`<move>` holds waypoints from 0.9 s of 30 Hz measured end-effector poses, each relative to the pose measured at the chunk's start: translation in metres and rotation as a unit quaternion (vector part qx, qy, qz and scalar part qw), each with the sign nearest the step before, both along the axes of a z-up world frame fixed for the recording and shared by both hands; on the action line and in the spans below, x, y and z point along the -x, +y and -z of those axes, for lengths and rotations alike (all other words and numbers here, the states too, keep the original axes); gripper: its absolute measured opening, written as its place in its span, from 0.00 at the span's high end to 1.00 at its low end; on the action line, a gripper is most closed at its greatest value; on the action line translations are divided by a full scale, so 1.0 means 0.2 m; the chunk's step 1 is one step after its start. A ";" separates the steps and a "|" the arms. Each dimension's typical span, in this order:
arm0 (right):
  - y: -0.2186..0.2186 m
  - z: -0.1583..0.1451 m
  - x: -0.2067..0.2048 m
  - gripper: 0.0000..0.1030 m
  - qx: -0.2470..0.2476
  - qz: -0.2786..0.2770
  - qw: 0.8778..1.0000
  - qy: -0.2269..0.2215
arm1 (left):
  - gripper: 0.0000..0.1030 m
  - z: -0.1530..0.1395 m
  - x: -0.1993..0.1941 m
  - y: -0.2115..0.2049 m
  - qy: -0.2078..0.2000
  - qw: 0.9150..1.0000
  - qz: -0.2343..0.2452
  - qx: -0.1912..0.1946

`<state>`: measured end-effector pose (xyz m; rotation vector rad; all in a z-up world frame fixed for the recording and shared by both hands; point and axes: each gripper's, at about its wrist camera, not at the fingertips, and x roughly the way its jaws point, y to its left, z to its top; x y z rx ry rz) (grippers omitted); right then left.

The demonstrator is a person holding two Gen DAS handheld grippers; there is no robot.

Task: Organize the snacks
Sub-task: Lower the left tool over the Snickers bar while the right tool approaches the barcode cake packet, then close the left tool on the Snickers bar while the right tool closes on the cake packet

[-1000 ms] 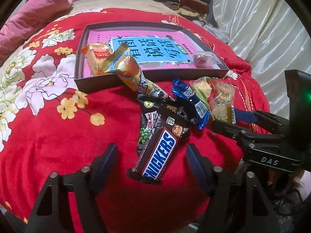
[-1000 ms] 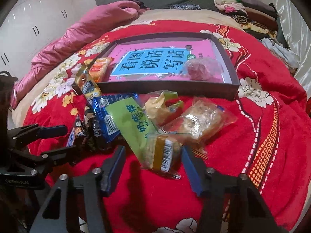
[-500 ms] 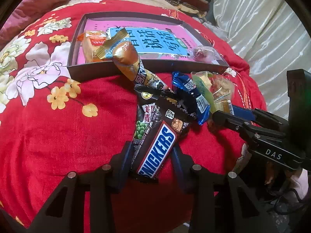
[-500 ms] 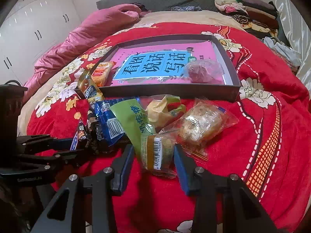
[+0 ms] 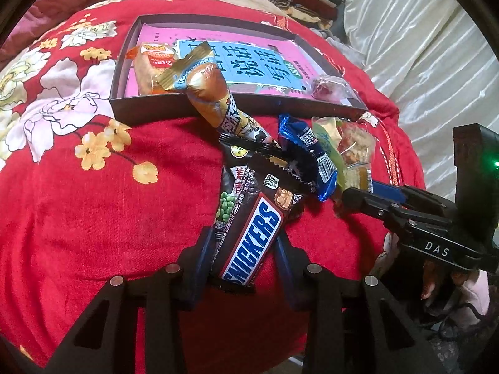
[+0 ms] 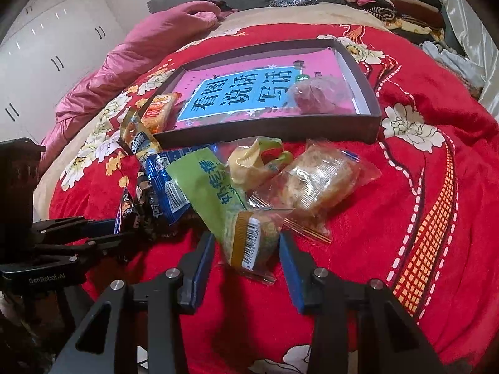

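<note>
Now the left gripper [image 5: 243, 265] has closed its fingers on the brown Snickers bar [image 5: 252, 243], ready for lifting, while the right gripper [image 6: 246, 268] has narrowed around the green-and-yellow wrapped snack [image 6: 249, 240] without gripping it.

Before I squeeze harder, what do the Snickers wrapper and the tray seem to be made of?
Snickers wrapper: looks like thin glossy plastic film, given the sheen, creases and a serrated seal on the wrappers beside it.

Tray: probably matte grey cardboard, judging by its thin straight walls and dull surface with no shine; painted wood can't be excluded.

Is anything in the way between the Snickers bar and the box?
Yes. The left gripper grips the Snickers, and a black pack and a long gold snack leaning on the box wall lie between.
</note>
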<state>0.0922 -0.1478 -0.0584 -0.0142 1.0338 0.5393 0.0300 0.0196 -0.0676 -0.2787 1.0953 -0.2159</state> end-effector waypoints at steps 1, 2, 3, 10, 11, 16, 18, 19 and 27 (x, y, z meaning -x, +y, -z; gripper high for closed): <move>0.00 0.00 0.00 0.58 0.000 -0.001 1.000 0.002 | 0.61 0.00 0.00 0.00 0.001 1.000 0.000 0.001; 0.00 0.01 0.00 0.58 0.001 -0.001 1.000 0.004 | 0.61 0.00 0.00 0.00 0.001 1.000 0.000 0.002; 0.00 0.01 0.00 0.58 0.000 -0.001 1.000 0.005 | 0.61 0.00 0.00 0.00 0.001 1.000 0.000 0.002; -0.06 0.00 -0.02 0.59 -0.015 0.022 1.000 0.009 | 0.61 0.00 0.00 0.00 0.000 1.000 0.000 0.000; -0.05 0.00 -0.02 0.59 -0.010 0.020 1.000 0.009 | 0.61 0.00 0.00 0.00 0.001 1.000 0.000 -0.001; 0.04 0.03 -0.02 0.59 0.017 -0.005 1.000 0.004 | 0.61 0.00 0.00 -0.01 0.001 1.000 0.000 -0.005; 0.06 0.03 -0.02 0.63 0.018 -0.011 1.000 0.005 | 0.61 0.01 0.00 -0.01 0.002 1.000 0.000 -0.006; 0.05 0.04 -0.03 0.64 0.014 -0.011 1.000 0.007 | 0.62 0.01 0.00 -0.02 0.001 1.000 -0.001 -0.007; -0.02 -0.02 -0.02 0.68 -0.026 0.005 1.000 -0.007 | 0.68 0.01 -0.01 -0.01 -0.004 1.000 -0.004 -0.005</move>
